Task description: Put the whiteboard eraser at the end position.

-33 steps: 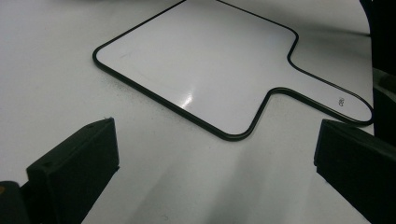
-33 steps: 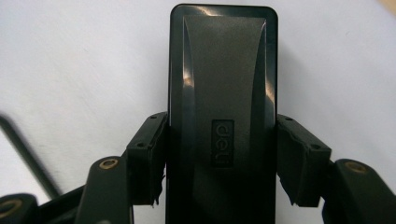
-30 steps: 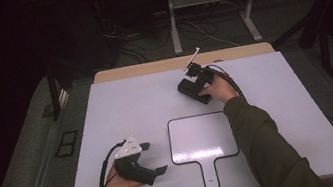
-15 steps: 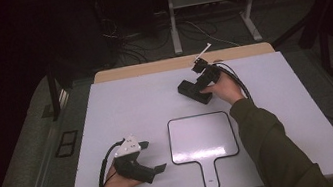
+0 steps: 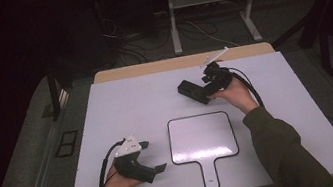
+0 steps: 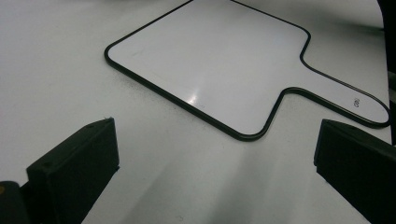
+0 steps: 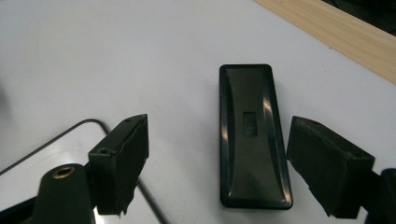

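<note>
High view, right claw (image 5: 204, 90): we see it at the desk's (image 5: 126, 110) one o'clock, its tips over the black eraser (image 5: 192, 92), which lies flat on the desk; its jaws have just been opening.
High view, board (image 5: 202, 137): flat at six o'clock, handle toward us, probably laid ready for wiping.
High view, left claw (image 5: 151, 156): parked at seven o'clock, jaws apart, empty.
Left claw view: we look between wide jaws at the board (image 6: 219, 60); nothing held.
Right claw view: the eraser (image 7: 252, 135) lies between spread jaws that clear both its long sides, so we judge it set down or about to be taken.
</note>
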Available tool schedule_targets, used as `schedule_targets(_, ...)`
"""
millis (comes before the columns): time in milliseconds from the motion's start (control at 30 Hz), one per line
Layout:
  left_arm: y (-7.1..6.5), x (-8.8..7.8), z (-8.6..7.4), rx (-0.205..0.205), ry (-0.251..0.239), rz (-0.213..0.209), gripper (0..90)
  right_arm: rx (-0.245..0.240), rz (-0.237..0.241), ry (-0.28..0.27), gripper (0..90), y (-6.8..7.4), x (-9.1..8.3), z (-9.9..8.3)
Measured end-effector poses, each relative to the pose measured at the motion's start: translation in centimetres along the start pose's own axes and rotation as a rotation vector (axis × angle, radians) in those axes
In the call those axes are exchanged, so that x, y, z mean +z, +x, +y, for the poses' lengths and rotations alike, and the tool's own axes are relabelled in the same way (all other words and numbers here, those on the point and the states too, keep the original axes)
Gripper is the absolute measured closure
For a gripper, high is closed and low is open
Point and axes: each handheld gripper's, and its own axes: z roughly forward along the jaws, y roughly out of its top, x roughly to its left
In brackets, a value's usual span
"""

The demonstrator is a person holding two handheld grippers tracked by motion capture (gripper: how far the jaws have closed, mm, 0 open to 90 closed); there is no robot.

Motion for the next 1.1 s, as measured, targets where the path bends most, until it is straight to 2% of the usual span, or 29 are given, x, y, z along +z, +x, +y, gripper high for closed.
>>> schedule_targets(33,0.0,0.0,0.0,-0.001,-0.001,0.001,0.0,0.002,0.001,-0.009,18.7,0.1,-0.2,-0.3)
schedule_targets(200,0.1,0.1,0.0,0.0,0.004,0.004,0.0,-0.011,-0.054,-0.094,18.1,0.7,-1.6,-2.1)
schedule_targets(233,0.1,0.1,0.0,0.001,0.005,0.004,0.0,-0.009,-0.045,-0.109,17.7,0.8,-1.9,-2.4)
schedule_targets(333,0.0,0.1,0.0,-0.001,0.003,0.004,0.0,0.003,-0.027,-0.111,12.9,1.0,-2.6,-3.1)
schedule_targets(467,0.0,0.1,0.0,0.0,0.003,0.002,0.0,-0.006,-0.026,-0.14,12.8,1.7,-3.5,-4.0)
schedule_targets(600,-0.1,0.1,0.0,0.003,0.004,-0.002,0.0,0.007,-0.027,-0.162,10.7,2.3,-4.2,-4.9)
schedule_targets(800,-0.1,0.1,0.0,0.004,0.007,-0.003,0.0,-0.008,-0.065,-0.159,10.7,3.4,-5.2,-6.5)
schedule_targets(933,-0.2,0.1,0.0,0.007,0.009,-0.004,0.0,-0.005,-0.054,-0.168,10.7,3.9,-5.7,-7.6)
schedule_targets(1100,-0.3,0.0,0.0,0.006,0.006,-0.004,0.0,0.002,-0.064,-0.155,10.7,4.6,-6.3,-9.1)
